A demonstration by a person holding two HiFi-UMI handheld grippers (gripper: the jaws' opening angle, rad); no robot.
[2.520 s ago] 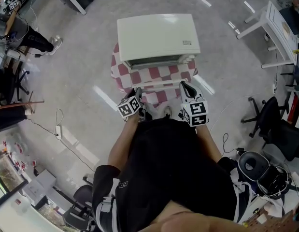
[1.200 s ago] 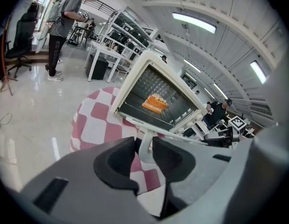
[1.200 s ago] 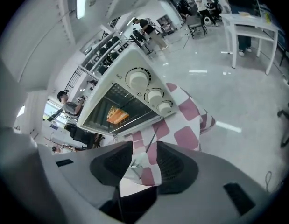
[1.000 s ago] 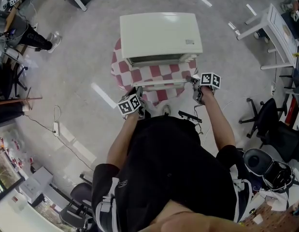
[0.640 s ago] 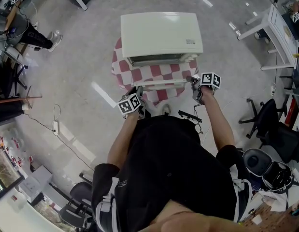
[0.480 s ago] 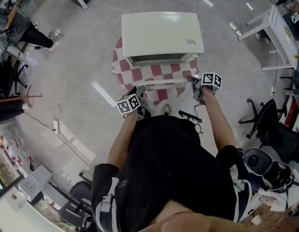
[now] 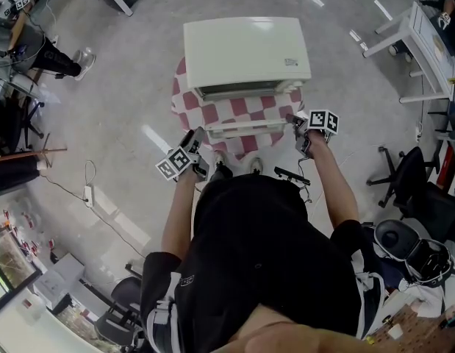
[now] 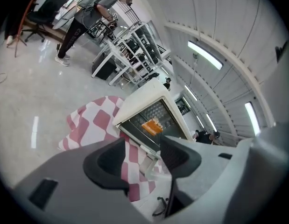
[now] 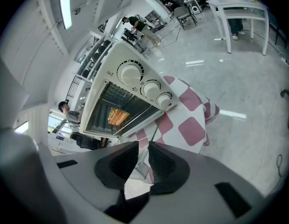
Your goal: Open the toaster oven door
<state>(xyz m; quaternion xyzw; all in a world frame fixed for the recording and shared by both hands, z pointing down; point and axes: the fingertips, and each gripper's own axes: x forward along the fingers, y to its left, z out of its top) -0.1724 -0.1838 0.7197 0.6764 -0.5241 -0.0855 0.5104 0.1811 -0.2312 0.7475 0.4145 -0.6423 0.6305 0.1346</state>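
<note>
My right gripper point(image 7: 298, 128) pinches the open door point(image 7: 242, 128) in front of the toaster oven point(image 7: 245, 46). My left gripper point(image 7: 192, 141) has just been opening its jaws wide, empty. Only the gripper views show the orange thing point(image 9: 117, 116) inside.

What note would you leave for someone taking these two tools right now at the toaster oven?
Left tool: open, empty; its jaws have just been opening.
Right tool: its jaws have just been closing, now shut on the door handle, right end.
Toaster oven sits on the checked cloth, door folded down.
Done: door looks open.
Left: probably release and pull back.
</note>
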